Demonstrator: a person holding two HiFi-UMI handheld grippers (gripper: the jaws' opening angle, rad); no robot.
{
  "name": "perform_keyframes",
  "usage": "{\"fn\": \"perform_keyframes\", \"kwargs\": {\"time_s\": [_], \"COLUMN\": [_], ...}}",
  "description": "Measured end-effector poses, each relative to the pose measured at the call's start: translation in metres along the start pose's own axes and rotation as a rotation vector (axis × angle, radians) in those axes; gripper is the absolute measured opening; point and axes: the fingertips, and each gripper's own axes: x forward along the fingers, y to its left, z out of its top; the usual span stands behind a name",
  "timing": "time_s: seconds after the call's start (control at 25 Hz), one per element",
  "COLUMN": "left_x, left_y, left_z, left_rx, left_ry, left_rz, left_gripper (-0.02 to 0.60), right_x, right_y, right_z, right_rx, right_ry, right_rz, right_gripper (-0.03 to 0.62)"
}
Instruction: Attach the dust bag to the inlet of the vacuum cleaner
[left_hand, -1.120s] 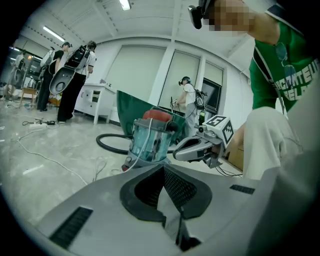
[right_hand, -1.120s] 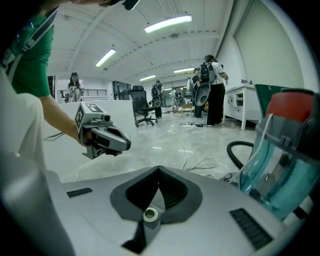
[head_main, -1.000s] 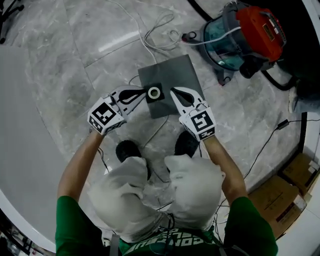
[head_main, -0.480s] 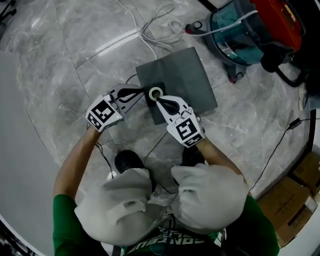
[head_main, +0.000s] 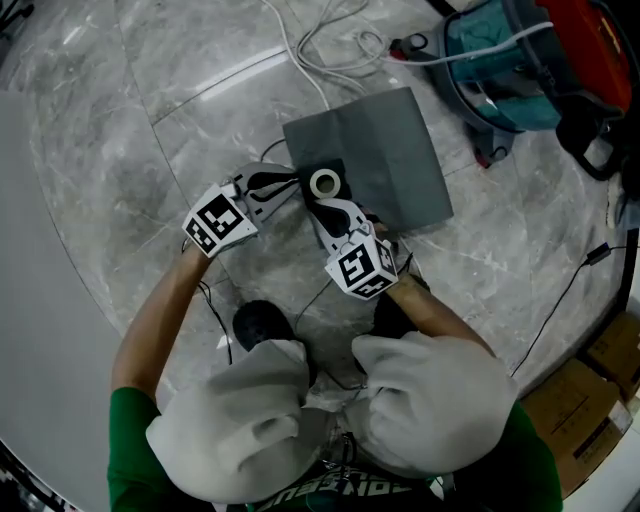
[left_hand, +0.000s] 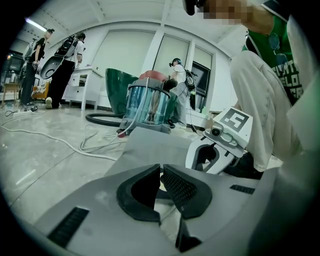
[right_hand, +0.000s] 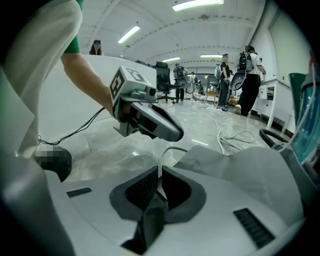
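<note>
On the grey stone floor (head_main: 140, 120) below me I count one dust bag (head_main: 385, 150), lying flat, with one white ring (head_main: 325, 183) set in a black collar at its near end. My left gripper (head_main: 296, 186) comes in from the left side of that collar. In its own view the jaws are drawn almost together at the tips, pinching the bag's edge. Just right of it, my right gripper (head_main: 322, 203) reaches the ring from the near side. Its jaws are closed on a thin pale edge of the collar, seen standing between the pads (right_hand: 142, 187). Both grippers are on the one bag. Farther right stands one vacuum cleaner (head_main: 520, 50), well apart from the bag, and at the far right are two cardboard boxes (head_main: 590, 400).
</note>
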Motion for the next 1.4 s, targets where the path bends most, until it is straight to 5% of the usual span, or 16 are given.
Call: {"fn": "perform_keyframes", "kwargs": {"time_s": [0.2, 0.32, 0.64, 0.92, 1.4], "left_x": [0.002, 0.004, 0.005, 0.003, 0.037], "left_y": [0.003, 0.005, 0.005, 0.010, 0.006], "left_z": [-0.006, -0.012, -0.023, -0.022, 0.007], "left_rx": [0.002, -0.006, -0.012, 0.009, 0.235], "left_ry": [0.010, 0.018, 0.032, 0.043, 0.150], "left_rz": [-0.004, -0.006, -0.009, 0.003, -0.116], "left_gripper": [0.005, 0.005, 0.006, 0.031, 0.074], "right_x": [0.009, 0.014, 0.022, 0.014, -0.028], "right_y": [0.009, 0.010, 0.003, -0.007, -0.044], "right_z": [-0.007, -0.015, -0.026, -0.026, -0.024], "right_rx": [-0.066, -0.091, -0.200, -0.151, -0.065], "right_ry": [0.035, 0.066, 0.135, 0.126, 0.083], "right_rz": [-0.019, -0.039, -0.162, -0.222, -0.346], "right_gripper": [0.022, 0.089, 0.094, 0.092, 0.083]}}
